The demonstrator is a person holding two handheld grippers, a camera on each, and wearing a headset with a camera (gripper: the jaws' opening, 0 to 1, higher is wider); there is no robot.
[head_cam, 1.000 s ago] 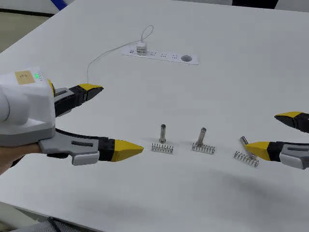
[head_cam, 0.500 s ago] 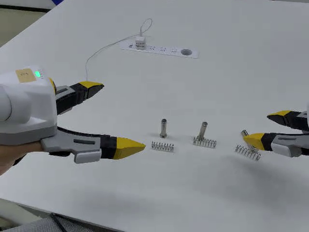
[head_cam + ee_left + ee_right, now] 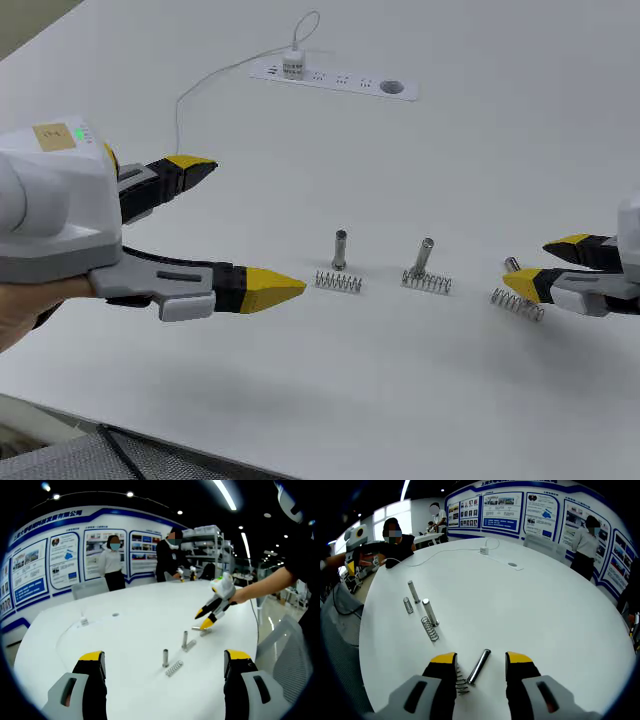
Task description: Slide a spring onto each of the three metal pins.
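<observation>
1. Presently, on the right gripper [image 3: 481,659]: fingers [image 3: 444,662] partly open, gripping nothing, set either side of the nearest pin [image 3: 479,666], with the nearest spring [image 3: 460,679] just beside one finger. Hard to tell whether upright or leaning, that pin.
2. On the left gripper [image 3: 165,655]: fingers spread wide, likewise empty, held over the tabletop [image 3: 450,170] just short of the row.
3. Farther out: the middle pin [image 3: 424,255] and the far pin [image 3: 339,248], both upright, with the middle spring [image 3: 427,283] and the far spring [image 3: 338,282] lying flat at their feet. Not one threaded so far.
4. Springs, judging by looks: light, thin-wired, soft lengthwise, apt to roll or flick away under a hard pinch. Best taken gently across the coils near one end, leaving the other end's opening free for the pin tip.
5. Pins, by the same judgement: stiff, smooth, probably slippery, on narrow feet and easily toppled. Best steadied low on the shaft, keeping the top clear.
</observation>
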